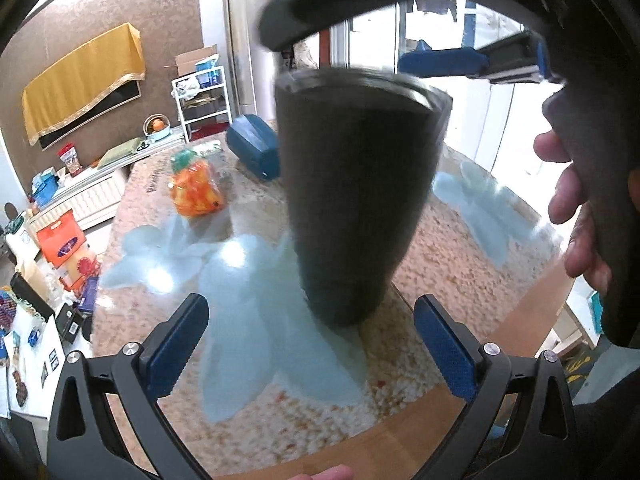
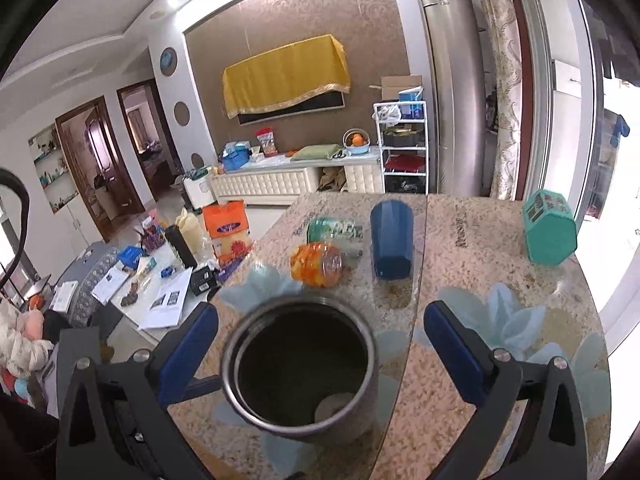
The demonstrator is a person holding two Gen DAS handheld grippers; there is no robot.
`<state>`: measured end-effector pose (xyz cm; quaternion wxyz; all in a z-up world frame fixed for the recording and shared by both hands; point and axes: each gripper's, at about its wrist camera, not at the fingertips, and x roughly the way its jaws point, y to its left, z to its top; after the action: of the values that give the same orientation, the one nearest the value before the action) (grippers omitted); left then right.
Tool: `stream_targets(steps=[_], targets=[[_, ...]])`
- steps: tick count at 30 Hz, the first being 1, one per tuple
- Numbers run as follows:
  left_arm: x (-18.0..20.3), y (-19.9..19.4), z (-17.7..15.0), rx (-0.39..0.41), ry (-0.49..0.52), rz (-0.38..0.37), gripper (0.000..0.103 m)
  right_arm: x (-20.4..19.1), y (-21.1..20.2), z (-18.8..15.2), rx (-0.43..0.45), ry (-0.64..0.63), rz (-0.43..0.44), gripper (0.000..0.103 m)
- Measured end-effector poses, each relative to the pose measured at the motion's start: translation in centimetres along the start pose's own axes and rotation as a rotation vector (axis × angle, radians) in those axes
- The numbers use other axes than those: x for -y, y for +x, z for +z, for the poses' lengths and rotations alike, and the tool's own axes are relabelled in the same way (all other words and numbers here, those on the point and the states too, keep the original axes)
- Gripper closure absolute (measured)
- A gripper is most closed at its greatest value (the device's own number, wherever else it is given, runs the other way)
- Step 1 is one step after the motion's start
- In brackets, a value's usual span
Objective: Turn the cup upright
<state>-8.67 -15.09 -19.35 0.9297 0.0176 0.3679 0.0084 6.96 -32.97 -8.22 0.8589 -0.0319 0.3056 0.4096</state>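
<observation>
The dark cup [image 1: 356, 200] is standing mouth-up on the table [image 1: 440, 264] — in the right wrist view its open rim [image 2: 298, 364] is facing the camera and the dark inside is showing, so the flip looks done, or all but done. It is resting on one of the pale blue flowers [image 1: 256, 280] printed on the tabletop, close to the near edge.

The left claw [image 1: 312, 344] is gaping wide with nothing in it, its blue pads well apart on either side of the cup's base (touching neither side, as far as the blur lets me tell). The right claw [image 2: 320, 348] is hanging above the mouth, likewise wide and empty. In the left view its blue pad [image 1: 440, 62] is sitting level with the rim — probably so the cup can settle without being dragged.

Further back, an orange jar [image 2: 318, 264] is lying on its side beside a blue cup [image 2: 392, 240] standing upside down, well clear of the work.
</observation>
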Motion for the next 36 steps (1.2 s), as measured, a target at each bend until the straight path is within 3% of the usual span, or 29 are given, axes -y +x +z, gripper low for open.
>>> stream_targets(steps=[9, 15, 36], targets=[[-3.2, -3.6, 5.4, 0.020, -0.034, 0.084, 0.000, 0.6, -3.0, 3.1, 0.006, 0.021, -0.040, 0.000], [-3.6, -5.4, 8.7, 0.031, -0.020, 0.102, 0.000, 1.0, -4.1, 4.0, -0.007, 0.019, -0.061, 0.000], [-4.3, -8.2, 12.7, 0.024, -0.088, 0.111, 0.000, 1.6, -6.3, 4.0, -0.038, 0.003, -0.055, 0.000]])
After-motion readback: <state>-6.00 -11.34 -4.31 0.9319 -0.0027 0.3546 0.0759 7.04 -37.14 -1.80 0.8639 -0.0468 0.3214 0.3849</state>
